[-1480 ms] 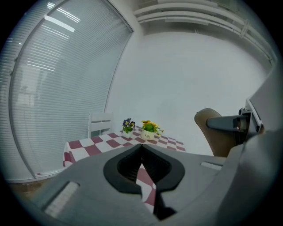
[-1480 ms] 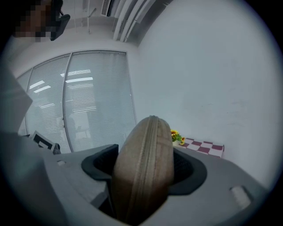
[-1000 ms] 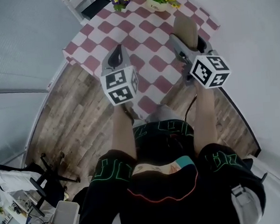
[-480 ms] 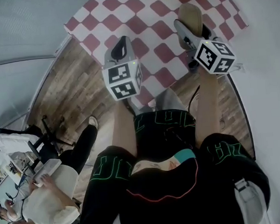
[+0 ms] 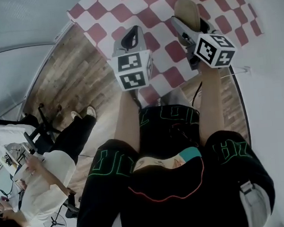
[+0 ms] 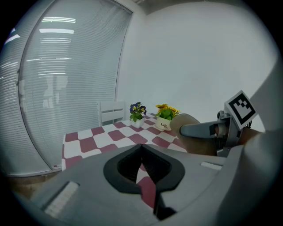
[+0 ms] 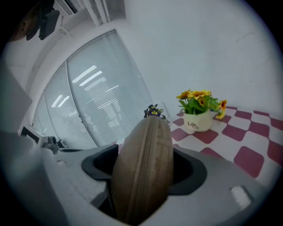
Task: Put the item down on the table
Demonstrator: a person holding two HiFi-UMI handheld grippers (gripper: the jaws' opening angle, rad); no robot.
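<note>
The item [image 7: 143,167] is a tan, ribbed, oval object standing on edge between the jaws of my right gripper [image 7: 146,176], which is shut on it. In the head view the item [image 5: 187,11] hangs in the right gripper [image 5: 189,23] above the red-and-white chequered table [image 5: 124,11], near its right side. My left gripper [image 5: 135,33] hovers over the table's near edge, jaws shut and empty. The left gripper view shows its dark pads [image 6: 148,165] closed together, with the item [image 6: 190,130] off to the right.
Two flower pots stand at the table's far end: yellow flowers in a white pot [image 7: 199,119] and purple flowers [image 6: 137,115]. Wooden floor [image 5: 71,82] surrounds the table. A seated person [image 5: 35,182] is at the lower left. Window blinds [image 6: 57,79] line the left wall.
The head view has tilted down and the flower pots have left its top edge. A seated person has come into view at lower left. Both grippers stay over the table, the right still gripping the item.
</note>
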